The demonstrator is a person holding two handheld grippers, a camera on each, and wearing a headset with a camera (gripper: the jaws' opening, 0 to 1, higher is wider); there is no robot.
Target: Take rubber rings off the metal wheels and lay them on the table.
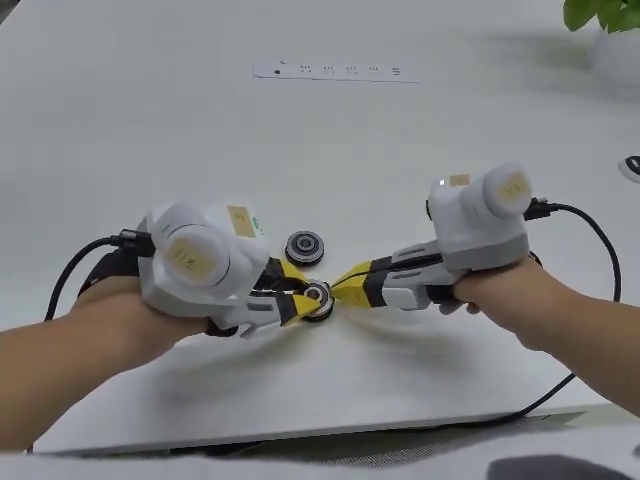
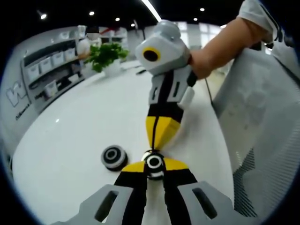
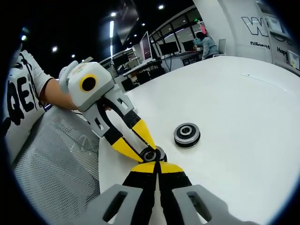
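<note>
The head view looks steeply down across the table [image 1: 330, 130] toward 12 o'clock. The left gripper view faces 3 o'clock, the right 9 o'clock, both low and close; all share the clamped wheel [image 1: 317, 296].

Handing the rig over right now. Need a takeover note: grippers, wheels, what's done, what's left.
Left gripper: shut on a small wheel, near the table's front edge.
Right gripper: jaws together, tips at that wheel's rim; unclear whether they grip anything.
Second wheel: flat on the table just beyond, black ring apparently on.
Done: no ring looks off yet.
Left: strip both wheels and lay the rings on the table.
</note>
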